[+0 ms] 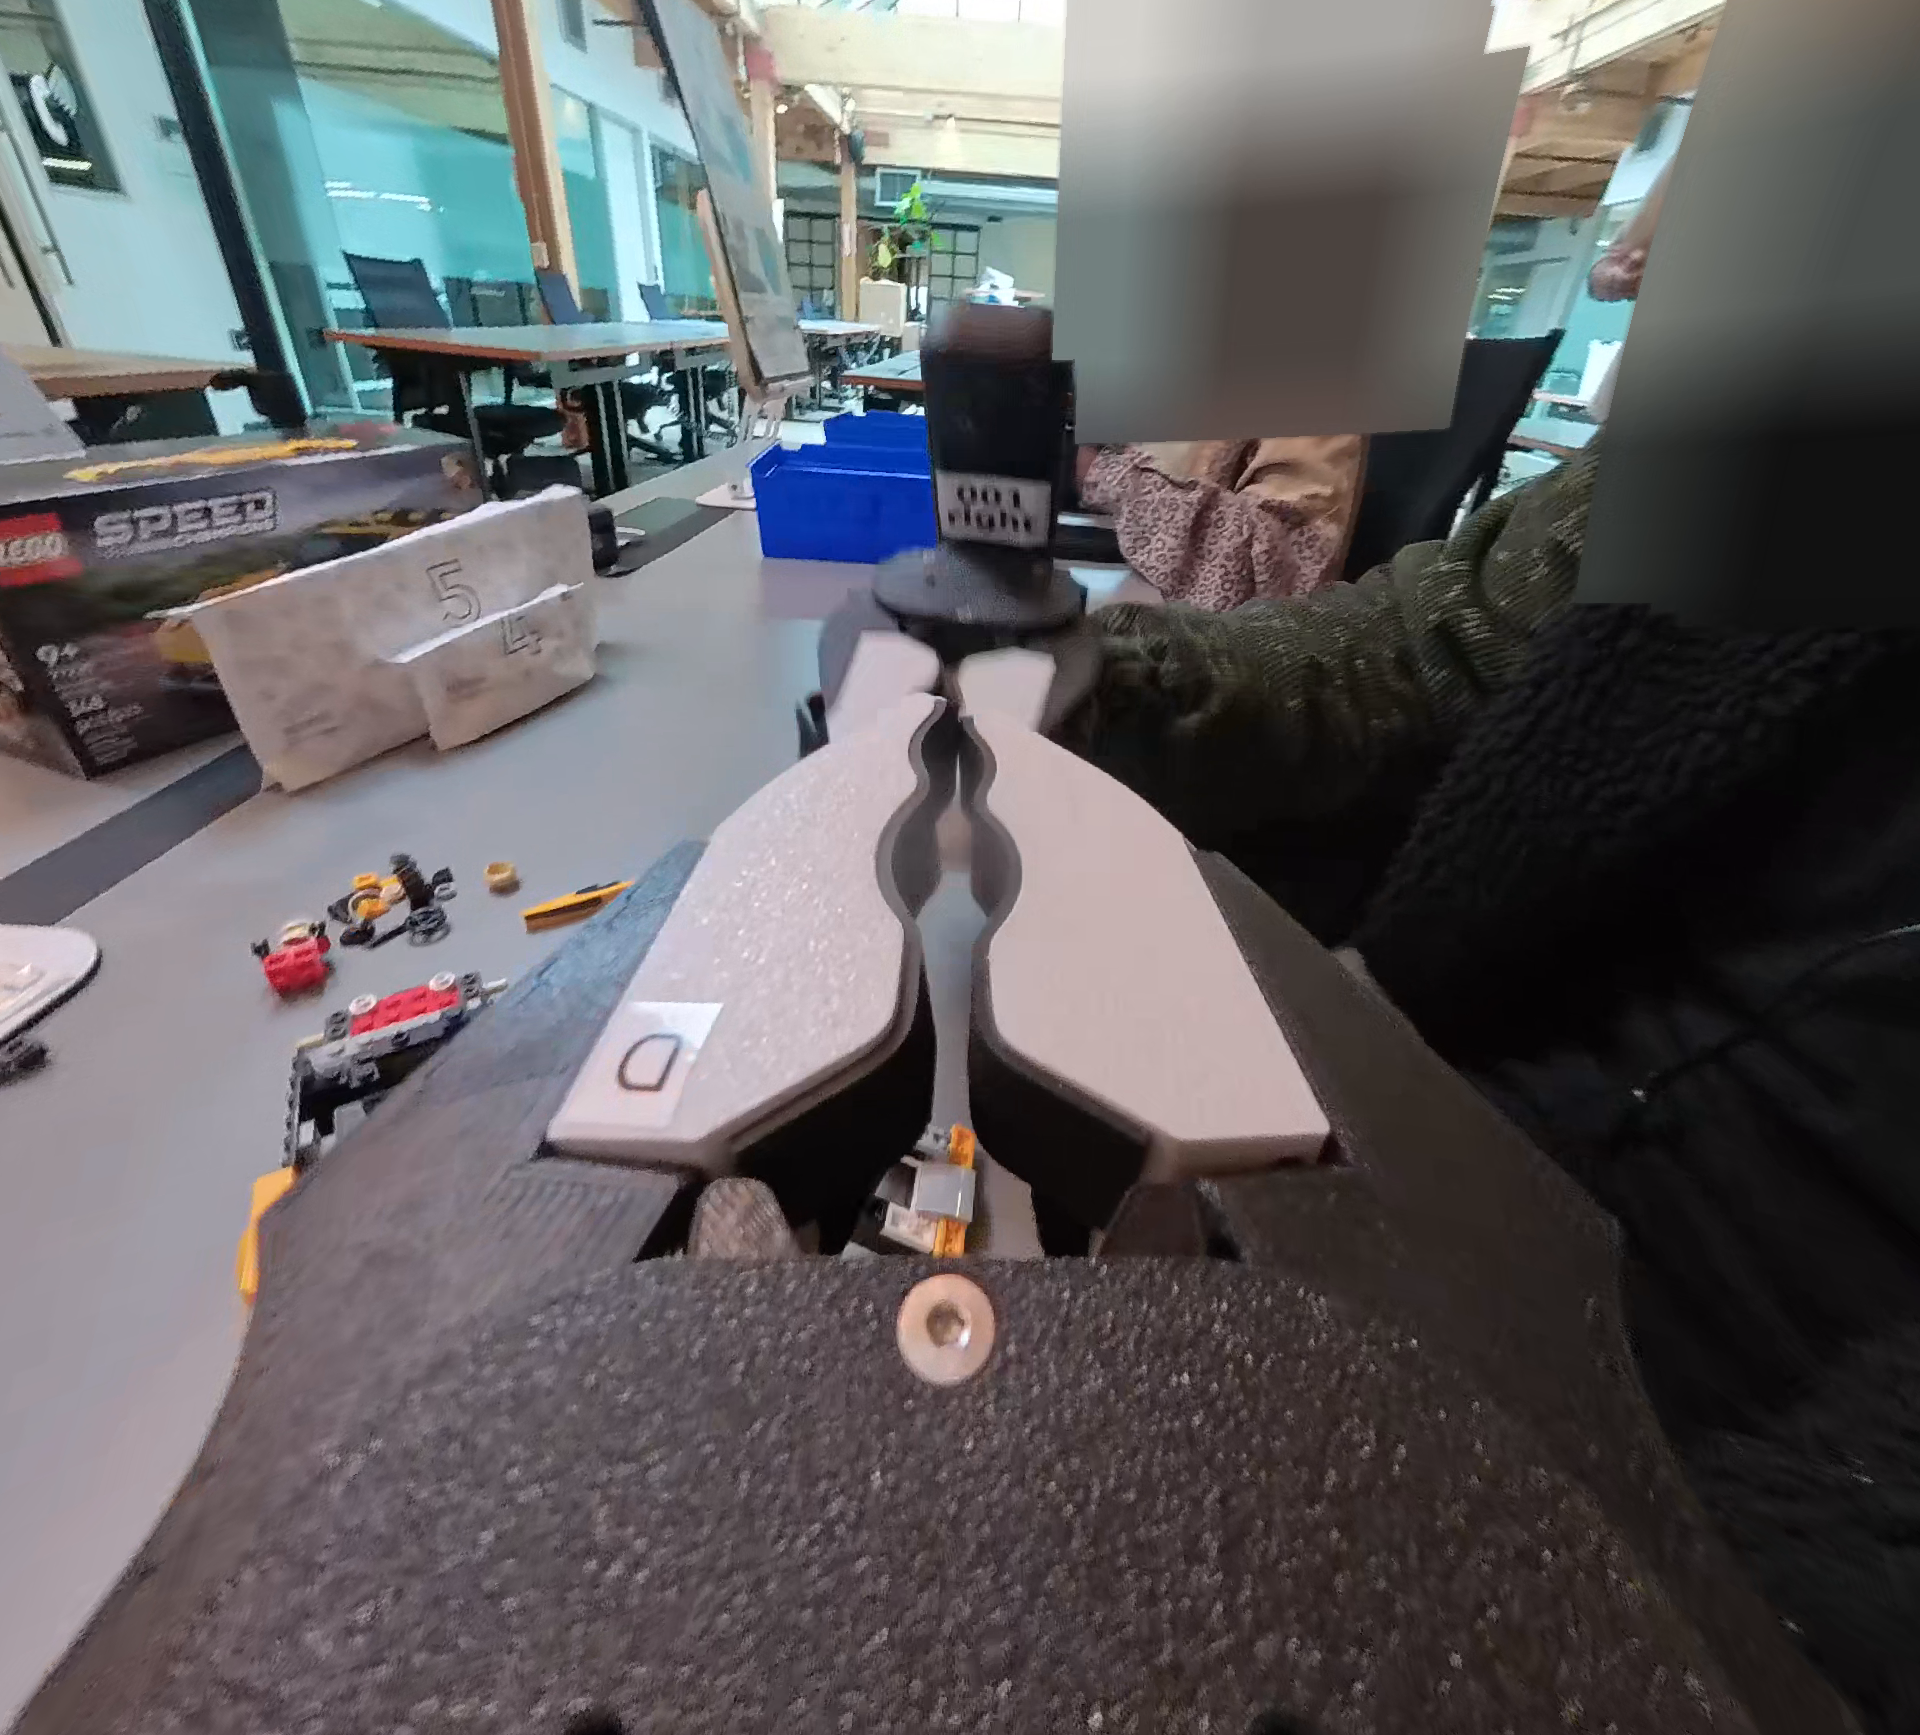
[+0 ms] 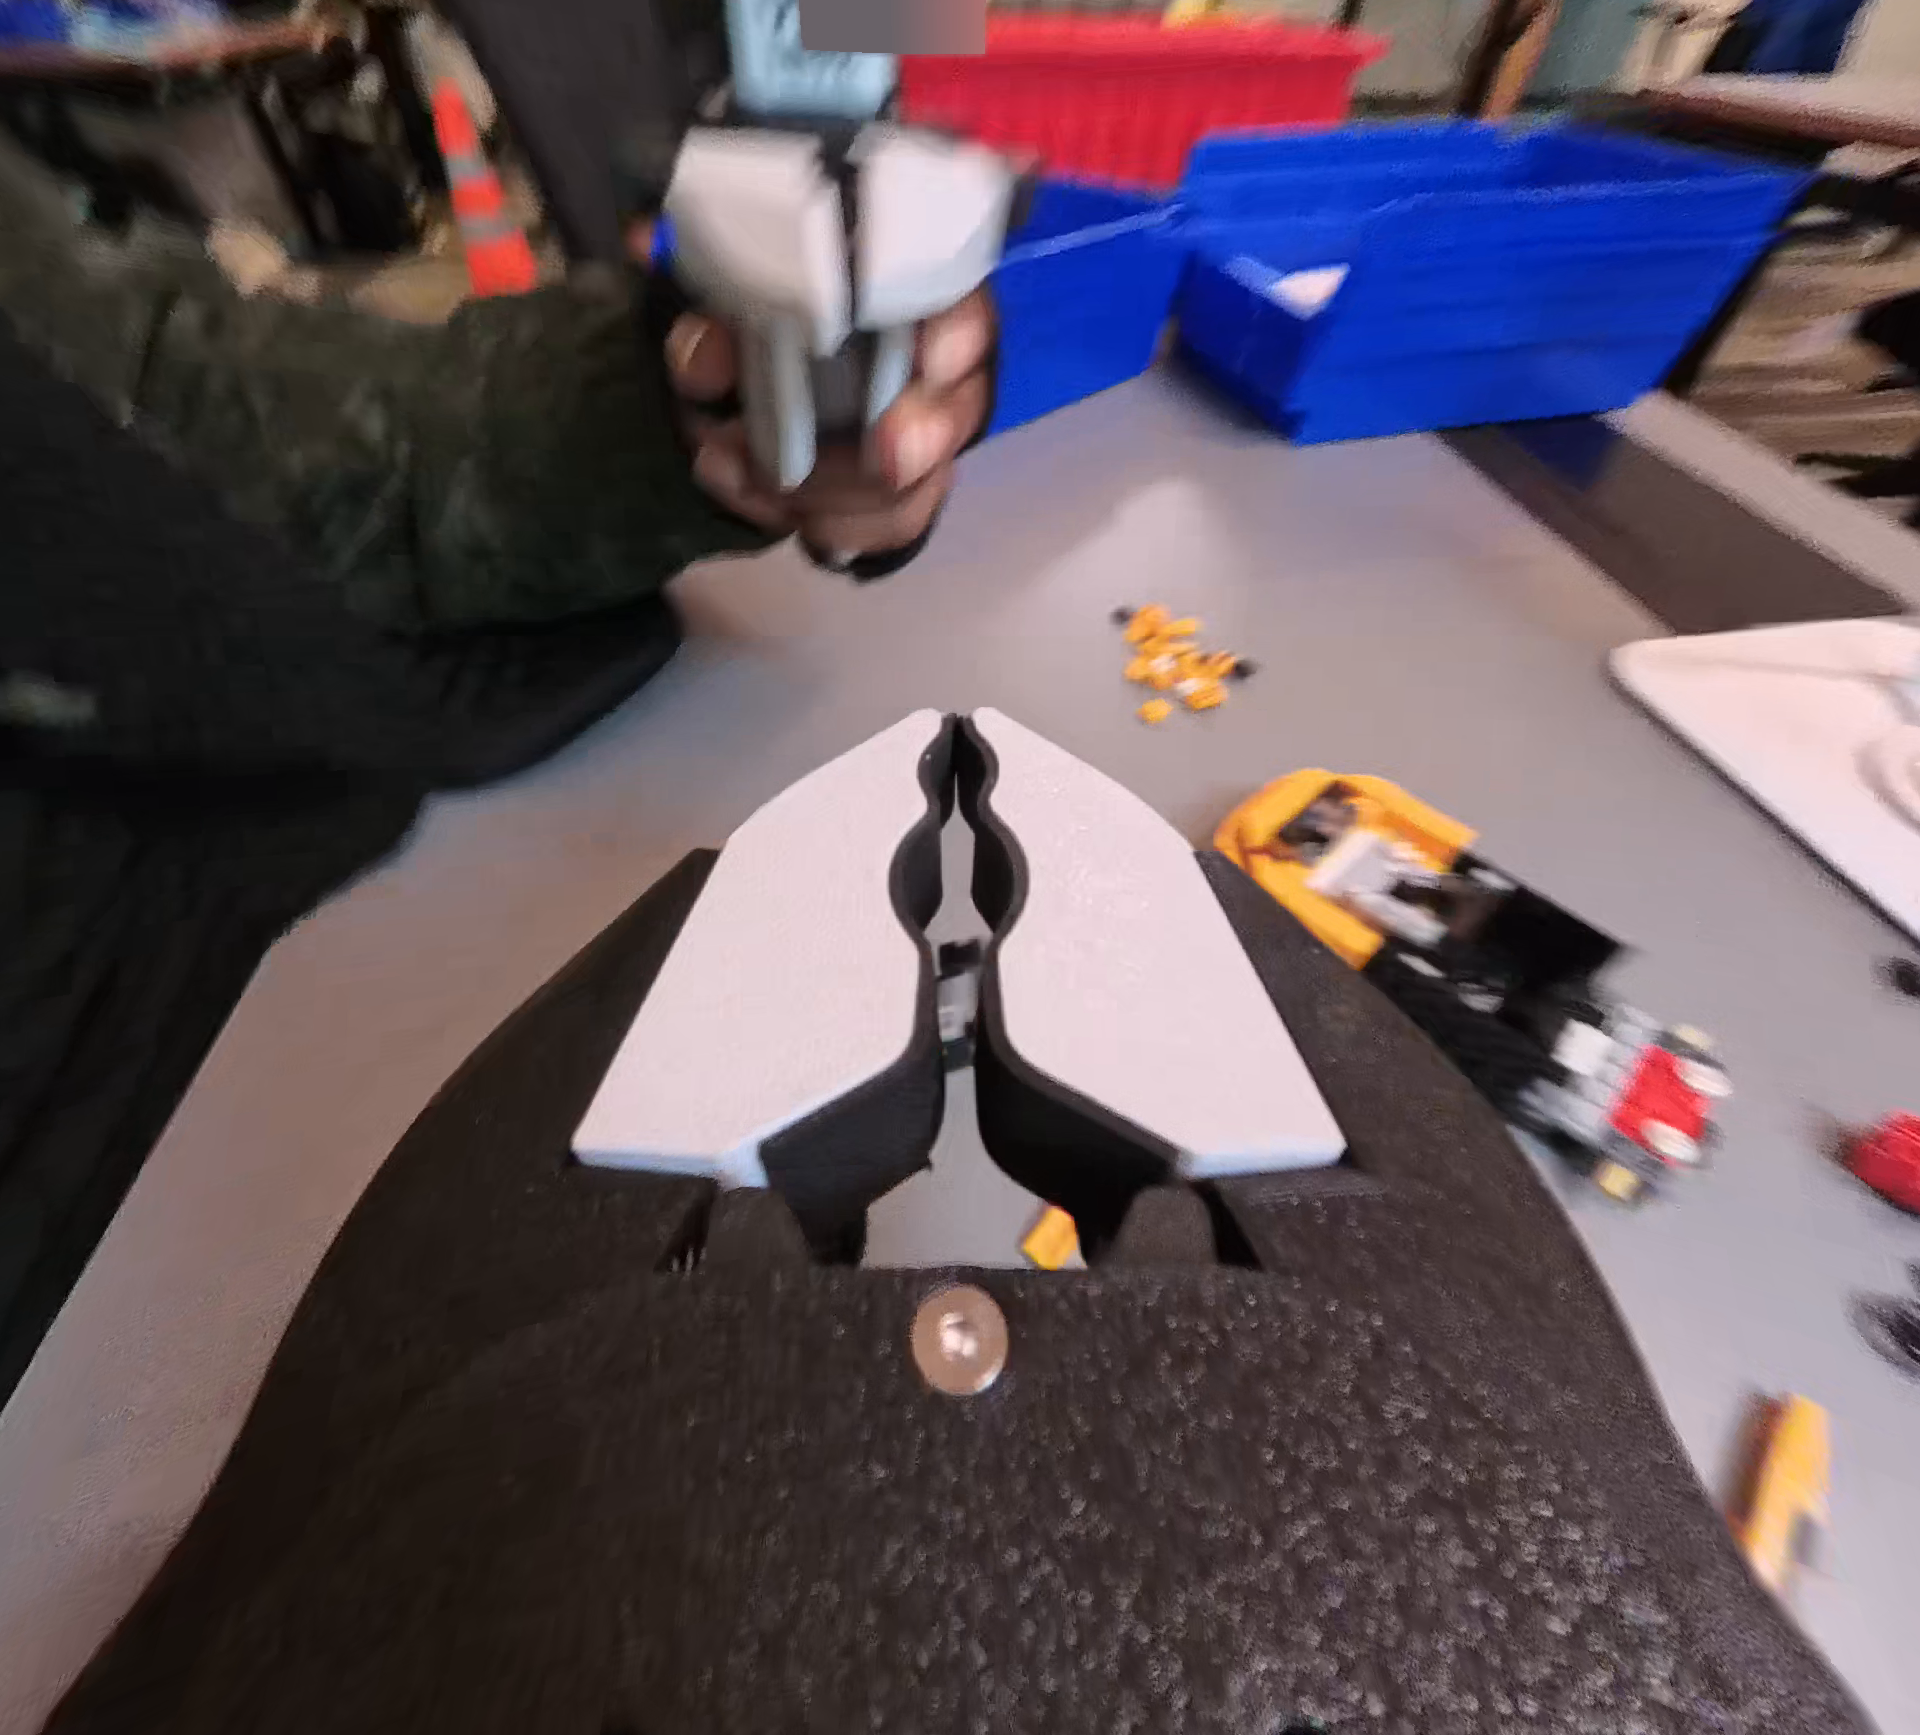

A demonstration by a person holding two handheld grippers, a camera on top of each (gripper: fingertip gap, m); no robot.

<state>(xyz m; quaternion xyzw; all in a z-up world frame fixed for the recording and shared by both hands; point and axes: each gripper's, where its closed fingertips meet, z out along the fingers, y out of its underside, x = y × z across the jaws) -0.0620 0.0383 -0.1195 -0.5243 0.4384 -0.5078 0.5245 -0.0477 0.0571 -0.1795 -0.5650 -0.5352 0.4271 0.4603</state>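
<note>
My left gripper (image 1: 954, 717) is shut, its grey fingertips (image 1: 914, 750) meeting with nothing seen between them. It is held above the grey table (image 1: 623, 750). My right gripper (image 2: 956, 721) is also shut, tips together, and I see nothing in it. The two grippers face each other tip to tip. The right gripper shows in the left wrist view (image 1: 951, 662), just beyond my tips. The left gripper shows blurred in the right wrist view (image 2: 847, 231), held by a hand (image 2: 894, 459). A partly built toy car of yellow, black and red bricks (image 2: 1455, 958) lies on the table, right of my right gripper.
Loose small bricks (image 1: 395, 906), a red piece (image 1: 296, 958) and the car frame (image 1: 384, 1031) lie left of the left gripper. A pile of yellow pieces (image 2: 1179, 662), a toy box (image 1: 156, 563), numbered paper bags (image 1: 416, 625), blue bins (image 2: 1455, 272) and a white tray (image 2: 1787, 729) are there too.
</note>
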